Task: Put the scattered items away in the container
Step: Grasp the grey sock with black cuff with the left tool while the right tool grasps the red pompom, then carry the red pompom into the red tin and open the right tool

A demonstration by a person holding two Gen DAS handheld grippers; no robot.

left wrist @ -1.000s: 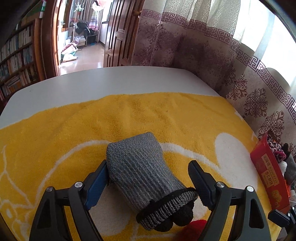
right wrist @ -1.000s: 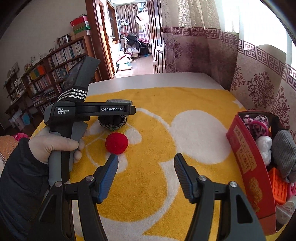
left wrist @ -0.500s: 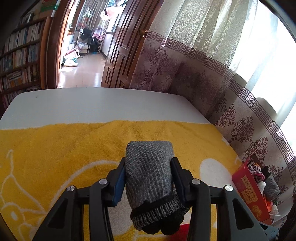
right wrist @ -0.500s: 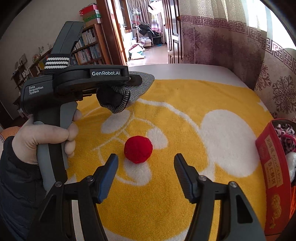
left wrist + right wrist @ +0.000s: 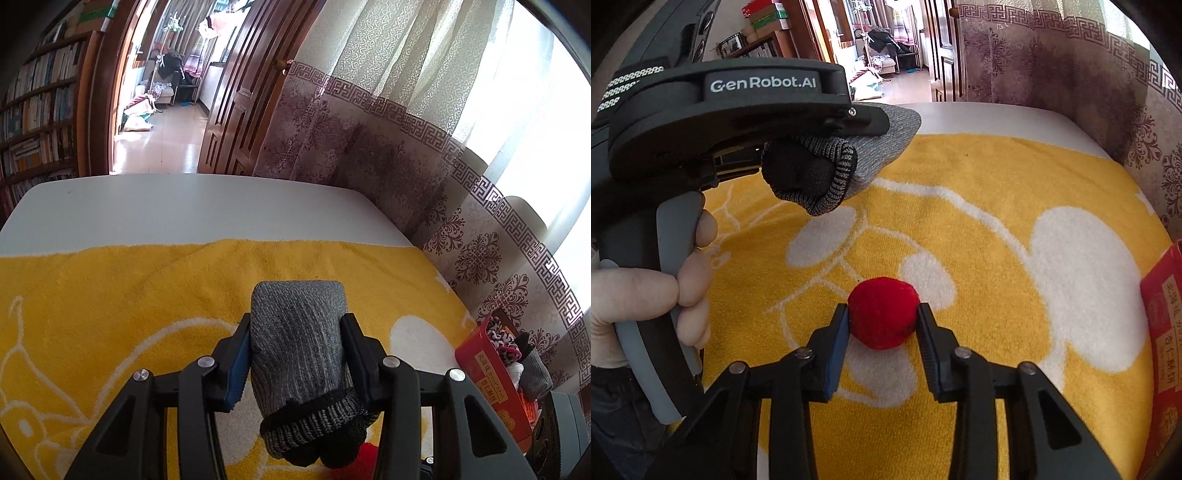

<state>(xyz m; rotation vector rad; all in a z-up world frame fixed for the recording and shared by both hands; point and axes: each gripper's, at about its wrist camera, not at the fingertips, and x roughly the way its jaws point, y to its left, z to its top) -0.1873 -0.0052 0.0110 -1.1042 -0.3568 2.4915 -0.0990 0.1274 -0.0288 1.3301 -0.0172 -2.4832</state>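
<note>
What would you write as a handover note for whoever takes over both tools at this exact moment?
Left tool: shut on the grey rolled sock, held up off the yellow towel.
Right tool: shut on the red pom-pom ball, which sits on the towel.
Red box: at the towel's right edge, already holding socks and other soft items.
Done: both remaining items gripped.
Left: carry the sock and the ball to the box and release them inside.

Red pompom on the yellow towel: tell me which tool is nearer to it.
Right. The right tool is shut on the red pompom, a pad on each side. The left tool is raised off the towel beyond it, shut on a grey sock.
</note>
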